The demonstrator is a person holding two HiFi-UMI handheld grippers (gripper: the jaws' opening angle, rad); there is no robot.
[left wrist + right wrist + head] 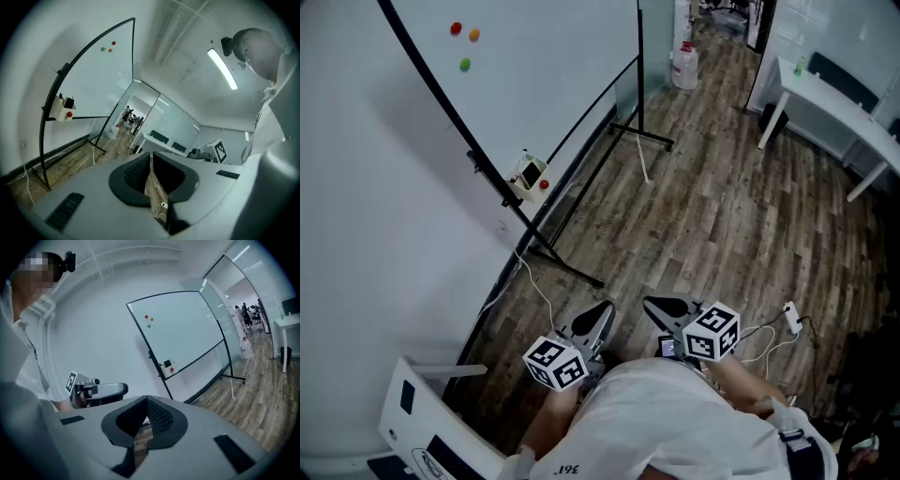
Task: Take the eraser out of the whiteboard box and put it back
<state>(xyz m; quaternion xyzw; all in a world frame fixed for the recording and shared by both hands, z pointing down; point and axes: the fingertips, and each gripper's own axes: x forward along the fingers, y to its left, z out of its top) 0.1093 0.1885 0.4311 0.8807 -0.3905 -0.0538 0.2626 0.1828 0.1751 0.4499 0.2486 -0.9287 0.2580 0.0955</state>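
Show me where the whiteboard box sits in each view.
Head view: box left of centre, on the frame of the whiteboard.
Left gripper view: far left, mid-height.
Right gripper view: just right of centre.
Shared landmark: three coloured magnets on that whiteboard.

White table, water jug, wood floor

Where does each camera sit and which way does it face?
Head view: on the person's head, steeply down at floor and whiteboard; shows left gripper, right gripper, white shirt.
Left gripper view: on the left gripper, along its shut jaws toward the whiteboard; white shirt at right.
Right gripper view: on the right gripper, along its shut jaws toward the whiteboard; left gripper at left.
Shared: the whiteboard box.
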